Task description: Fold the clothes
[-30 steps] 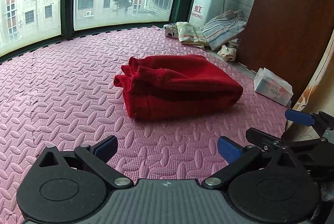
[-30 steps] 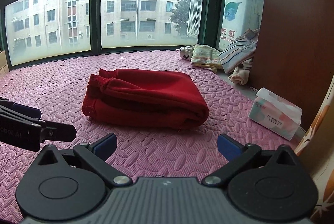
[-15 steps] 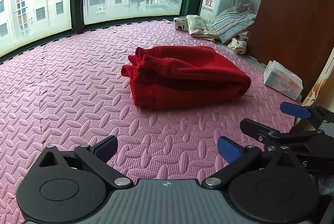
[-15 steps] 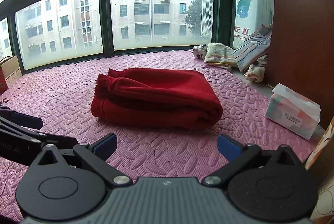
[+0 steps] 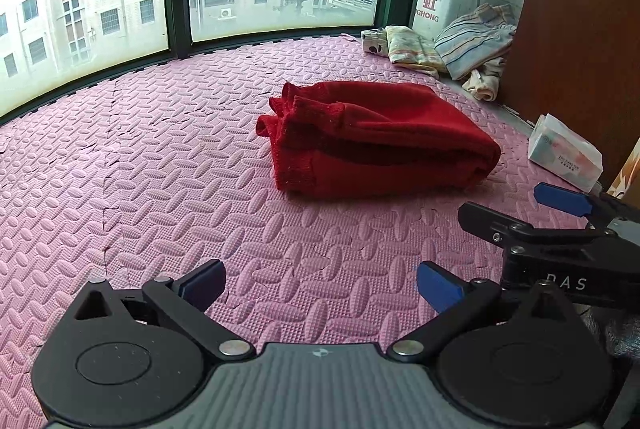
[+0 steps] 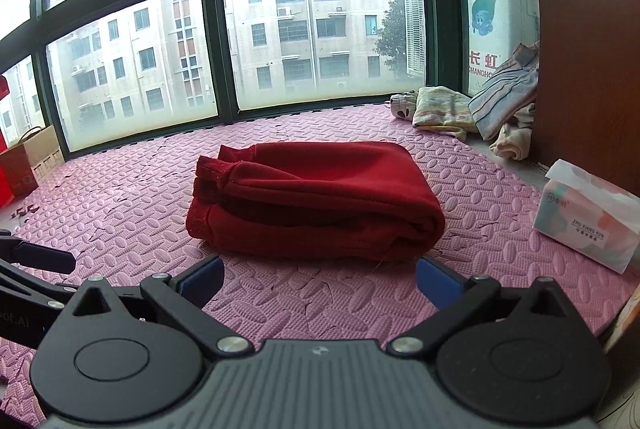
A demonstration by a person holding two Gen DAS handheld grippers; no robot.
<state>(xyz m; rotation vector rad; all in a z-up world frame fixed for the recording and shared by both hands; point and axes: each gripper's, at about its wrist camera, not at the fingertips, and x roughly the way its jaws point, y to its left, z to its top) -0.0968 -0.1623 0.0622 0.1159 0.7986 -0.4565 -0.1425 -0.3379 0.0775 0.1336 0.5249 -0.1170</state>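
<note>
**Red garment folded on mat, both tongs wide and empty**

Room: bay of large dark-framed windows wrapping the far side, pale apartment blocks outside. Brown wood panel on the right edge.

Floor: pink foam mat — interlocking tiles, embossed oval-grain pattern, seams visible, a few nicks along the joints.

Red garment: thick fleecy knit, folded into a rounded rectangular bundle, lying mid-mat, ahead of both tongs and touching neither. Ribbed cuffs and hem bunched at its left end, smooth fold on the right end.

Clothes pile in the far right corner by the wood panel — striped blue cloth, pale yellow printed piece, cream fabric, all loosely heaped.

Cardboard box at the far left by the window, right wrist view only.

Tissue pack: soft plastic wrap, pastel print, on the mat's right edge near the panel.

Left tongs: black linkages, blue pads, spread wide, nothing between them, over bare mat.

Right tongs: same build, spread wide, empty, pads just short of the garment's near edge.
</note>
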